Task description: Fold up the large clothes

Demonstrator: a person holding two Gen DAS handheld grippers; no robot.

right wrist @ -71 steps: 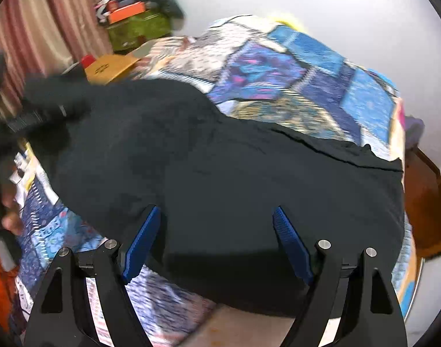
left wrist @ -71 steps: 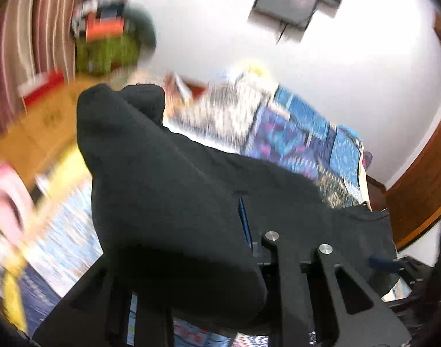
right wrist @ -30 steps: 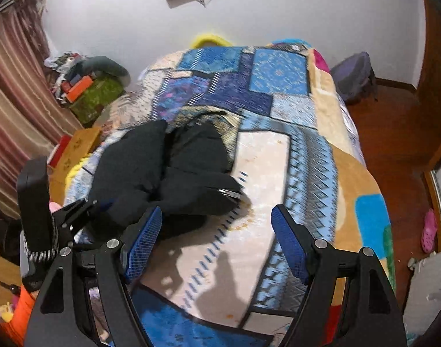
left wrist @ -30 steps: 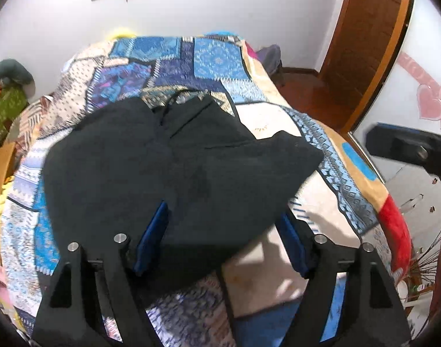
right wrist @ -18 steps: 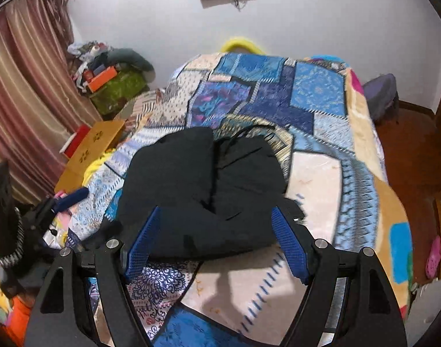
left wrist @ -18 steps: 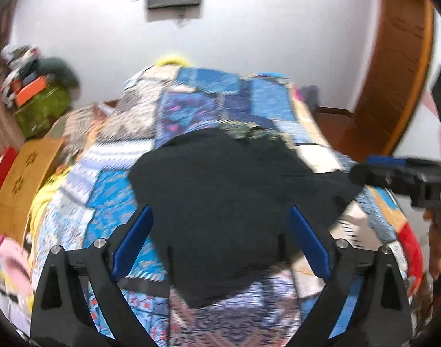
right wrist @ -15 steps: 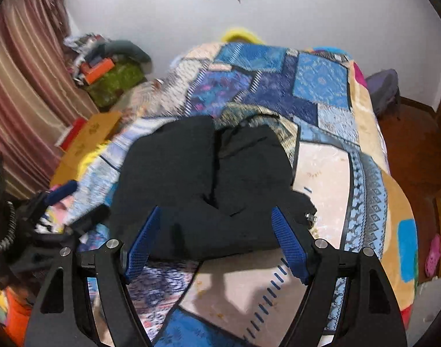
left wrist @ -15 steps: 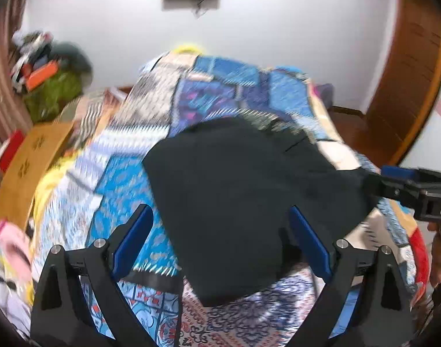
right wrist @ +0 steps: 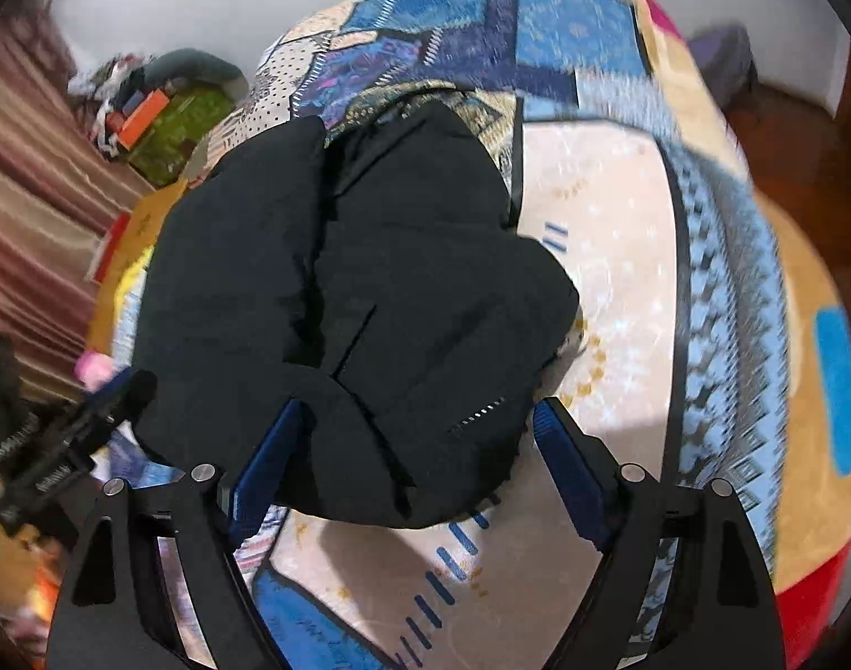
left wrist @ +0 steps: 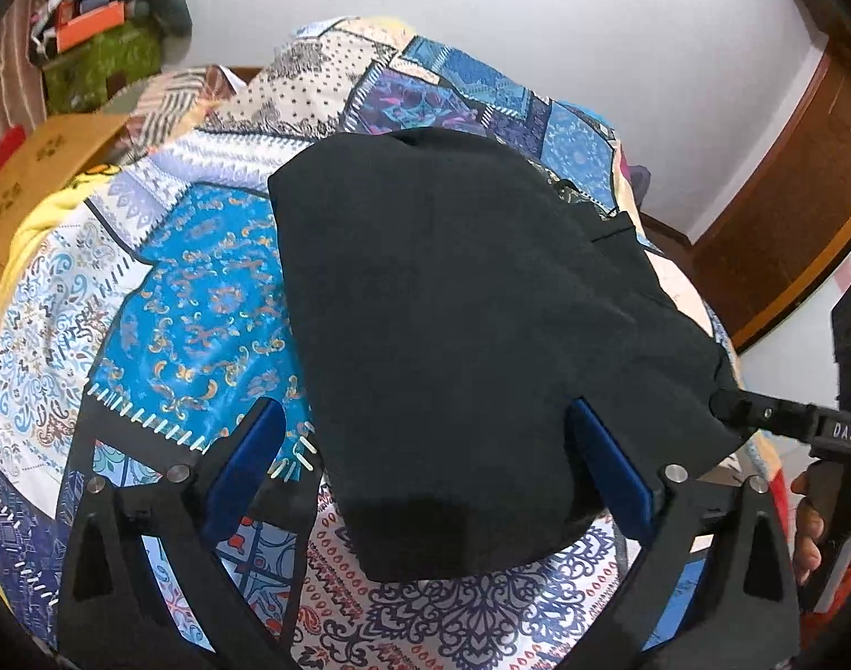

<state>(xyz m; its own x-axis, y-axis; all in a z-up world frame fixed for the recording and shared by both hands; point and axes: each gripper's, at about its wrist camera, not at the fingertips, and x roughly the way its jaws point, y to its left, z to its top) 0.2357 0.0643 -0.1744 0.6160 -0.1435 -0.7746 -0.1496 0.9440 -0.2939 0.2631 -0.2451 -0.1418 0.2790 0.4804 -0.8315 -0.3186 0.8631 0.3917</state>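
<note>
A large black garment [left wrist: 470, 324] lies folded in a thick bundle on a patchwork bedspread [left wrist: 202, 290]. My left gripper [left wrist: 425, 446] is open, its blue pads on either side of the garment's near edge. In the right wrist view the same black garment [right wrist: 369, 290] shows overlapping folds and a zipper strip. My right gripper [right wrist: 414, 446] is open around its near right corner. The right gripper's tip [left wrist: 760, 413] shows at the garment's right edge in the left wrist view, and the left gripper [right wrist: 79, 435] shows at its left edge in the right wrist view.
A cardboard box [left wrist: 40, 162] and a pile of green and orange things [left wrist: 101, 50] stand left of the bed. A striped curtain [right wrist: 29, 178] hangs at the left. A wooden door [left wrist: 788, 195] is at the right. The white wall is behind the bed.
Both grippers have let go of the garment and now stand open. They have come down closer to the bundle, one on each side of its near edge.
</note>
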